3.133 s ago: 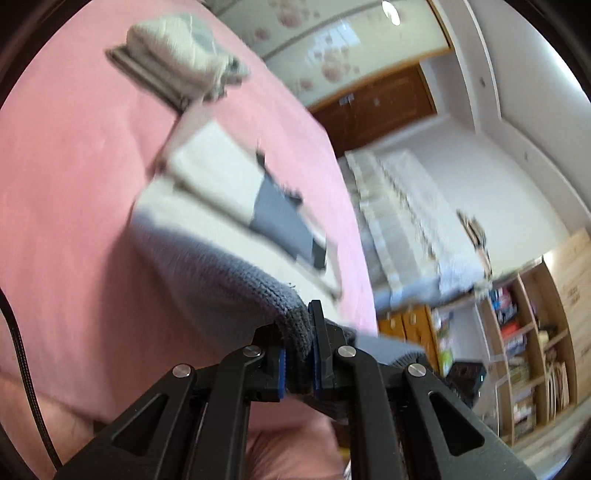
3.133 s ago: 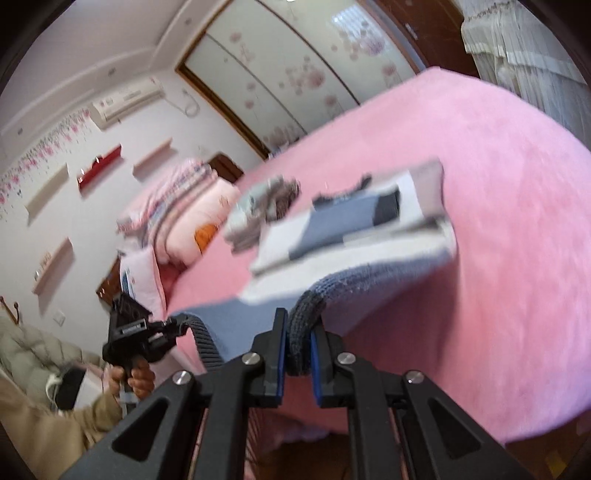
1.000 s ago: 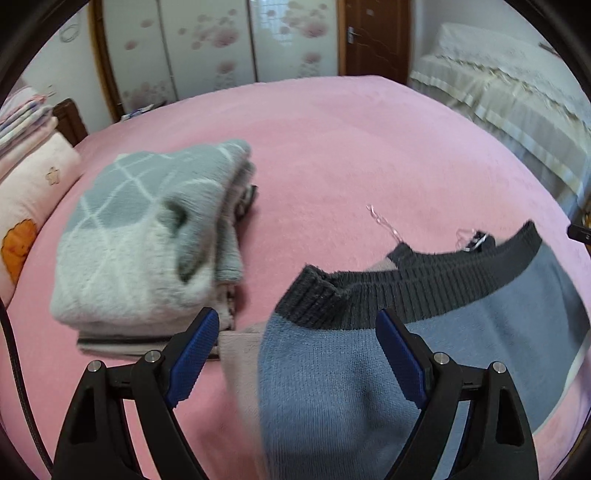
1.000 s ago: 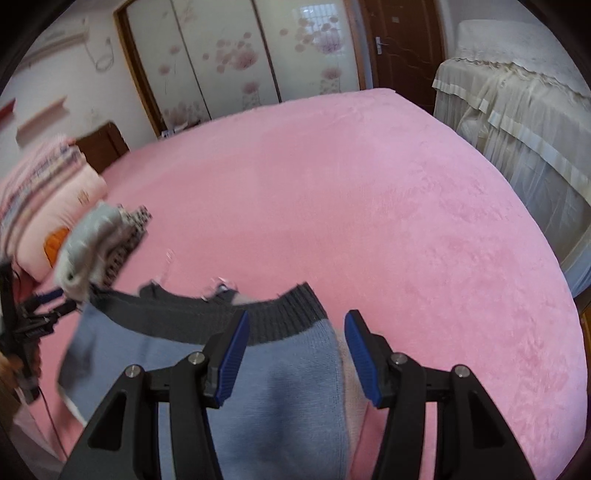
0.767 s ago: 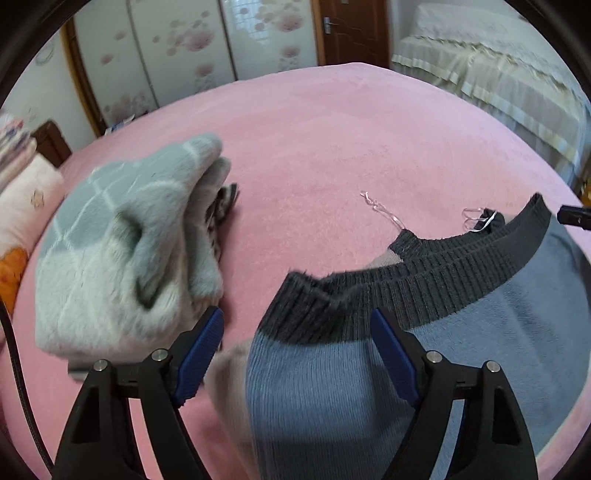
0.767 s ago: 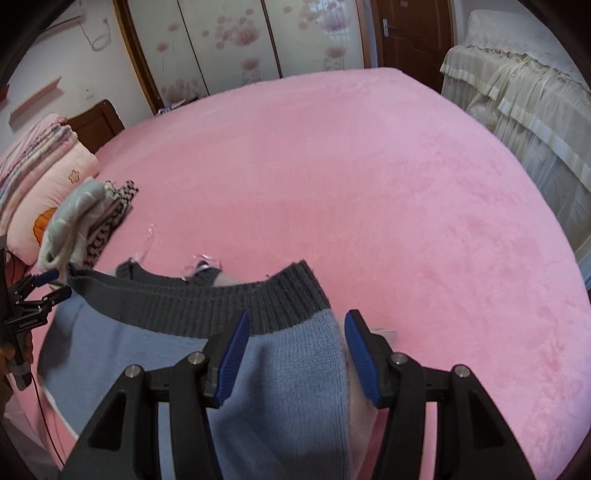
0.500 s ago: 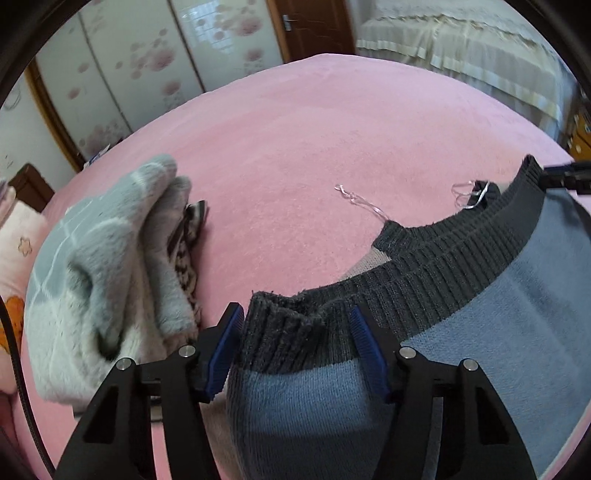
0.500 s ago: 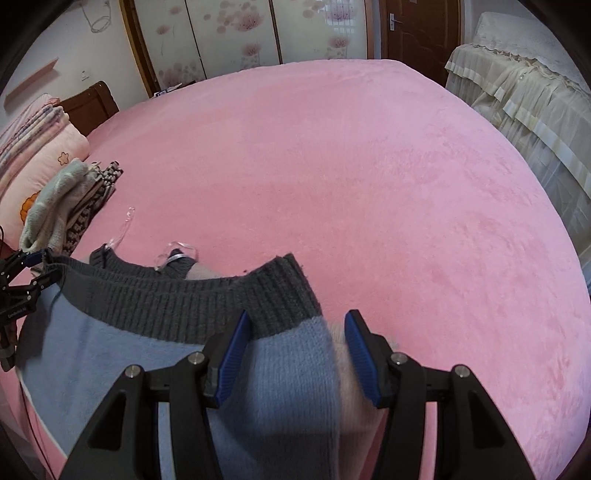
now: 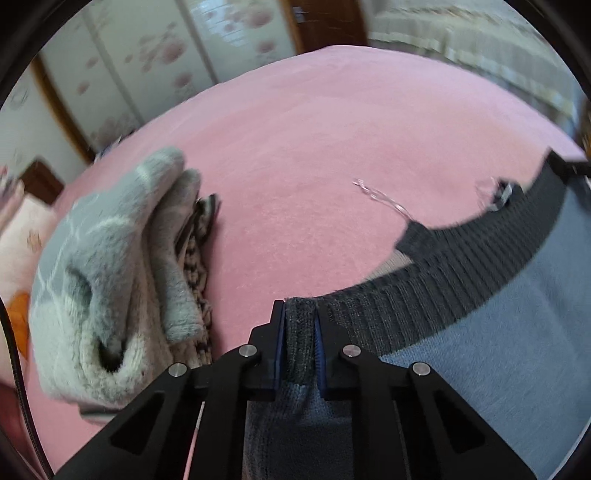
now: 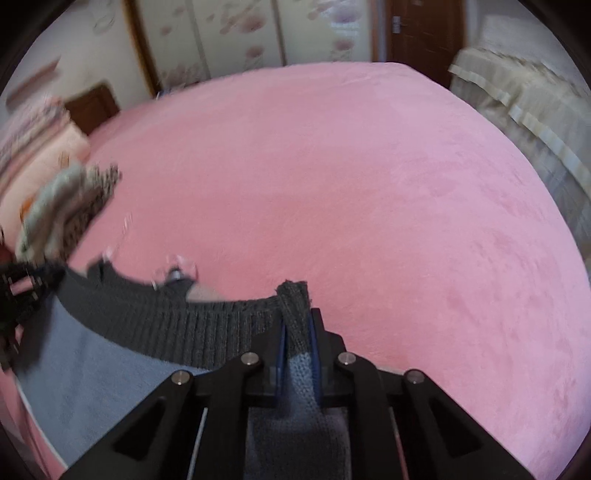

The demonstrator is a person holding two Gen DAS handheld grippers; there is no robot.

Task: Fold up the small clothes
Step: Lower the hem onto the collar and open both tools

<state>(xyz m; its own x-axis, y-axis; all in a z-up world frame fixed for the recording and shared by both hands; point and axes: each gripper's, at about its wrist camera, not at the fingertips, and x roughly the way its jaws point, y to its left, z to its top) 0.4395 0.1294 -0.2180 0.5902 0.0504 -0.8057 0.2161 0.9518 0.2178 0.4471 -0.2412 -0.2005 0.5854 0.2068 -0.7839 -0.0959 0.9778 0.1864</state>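
A blue knit sweater [image 9: 498, 332] with a dark grey ribbed band lies at the near edge of the pink bed [image 9: 332, 129]. My left gripper [image 9: 299, 314] is closing on the band's left corner, and its pads press the bunched rib. In the right wrist view the sweater [image 10: 129, 362] spreads to the left. My right gripper [image 10: 297, 321] is closing on the band's right corner, with the rib pinched upright between its pads. The band runs taut between the two grippers. The other gripper shows as a dark blurred shape at each view's edge.
A pile of folded fluffy grey and patterned clothes [image 9: 110, 266] lies just left of the sweater, also far left as the pile [image 10: 62, 206]. A clear plastic clip [image 9: 384, 199] lies beyond the band. Pillows [image 10: 33, 144], a wardrobe [image 10: 240, 33] and a second bed [image 10: 524, 96] surround the pink bed.
Both grippers, open around the band's corners a second ago, have dropped a little and shut on the ribbed band. The band now stretches between them.
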